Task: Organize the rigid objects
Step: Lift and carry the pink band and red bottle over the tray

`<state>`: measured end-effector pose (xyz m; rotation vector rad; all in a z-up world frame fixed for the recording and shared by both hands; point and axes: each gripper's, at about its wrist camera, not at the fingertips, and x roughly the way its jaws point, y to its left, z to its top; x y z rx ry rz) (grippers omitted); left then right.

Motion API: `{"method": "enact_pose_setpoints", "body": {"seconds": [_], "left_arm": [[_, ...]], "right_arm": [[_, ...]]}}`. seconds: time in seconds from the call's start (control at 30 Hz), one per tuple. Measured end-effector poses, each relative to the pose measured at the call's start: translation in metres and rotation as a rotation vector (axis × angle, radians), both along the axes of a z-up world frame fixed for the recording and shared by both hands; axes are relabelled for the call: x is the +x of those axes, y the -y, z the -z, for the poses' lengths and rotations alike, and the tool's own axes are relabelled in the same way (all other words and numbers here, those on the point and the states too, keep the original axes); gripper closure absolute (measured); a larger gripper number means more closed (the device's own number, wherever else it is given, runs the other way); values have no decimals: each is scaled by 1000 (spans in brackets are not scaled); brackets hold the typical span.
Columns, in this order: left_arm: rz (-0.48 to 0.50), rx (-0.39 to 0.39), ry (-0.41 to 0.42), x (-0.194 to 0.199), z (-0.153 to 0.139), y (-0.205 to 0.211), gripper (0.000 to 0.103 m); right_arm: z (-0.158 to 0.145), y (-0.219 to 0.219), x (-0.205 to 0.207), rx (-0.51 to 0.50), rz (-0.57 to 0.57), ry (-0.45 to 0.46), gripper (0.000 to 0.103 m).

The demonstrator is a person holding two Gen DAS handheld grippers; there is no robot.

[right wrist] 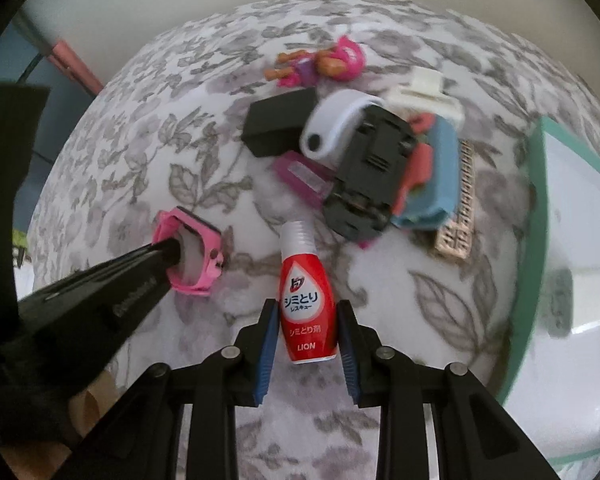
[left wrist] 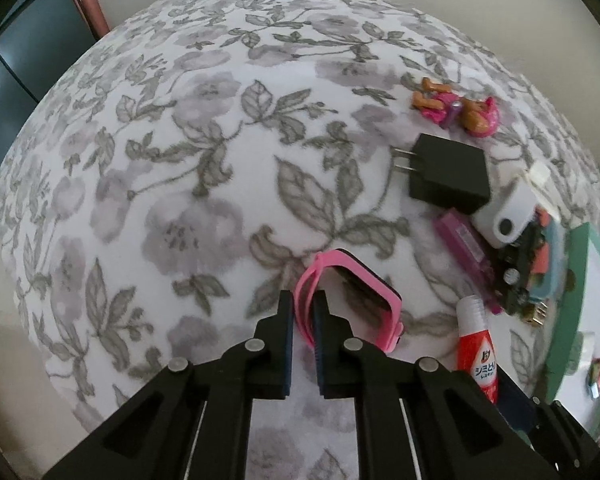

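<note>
Glossy plastic bottle (right wrist: 307, 292) on matt floral cloth (right wrist: 140, 152).

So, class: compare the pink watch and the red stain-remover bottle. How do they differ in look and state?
The pink watch is an open band loop with a dark face; the red bottle is solid, with a clear cap and white label. The left tongs are shut on the watch's strap; the right tongs straddle the bottle, open. Both lie on the floral cloth.
</note>
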<state>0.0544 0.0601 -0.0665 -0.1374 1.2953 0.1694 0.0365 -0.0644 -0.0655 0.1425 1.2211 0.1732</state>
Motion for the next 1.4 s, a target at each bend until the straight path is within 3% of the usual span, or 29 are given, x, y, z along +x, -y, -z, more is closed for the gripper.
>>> {"method": "enact_pose_setpoints", "body": {"seconds": [0.43,0.63,0.83,0.97,1.4], "left_arm": [[51,44,92,-15,-59,34,94],[124,52,134,-7,-86,59,94],[192,50,173,-5,-109,97,94],[225,53,162,-8,-104,122,94],[373,27,77,-23,-71,208,93]], "right_arm": [[-37,50,-28,142,132,44,73],[-64,79,-42,162,201,121,73],[-86,106,-46,119,288,197,73],[-87,135,-49,105,346,191,73],[-46,215,-62,53,562,54,72]]}}
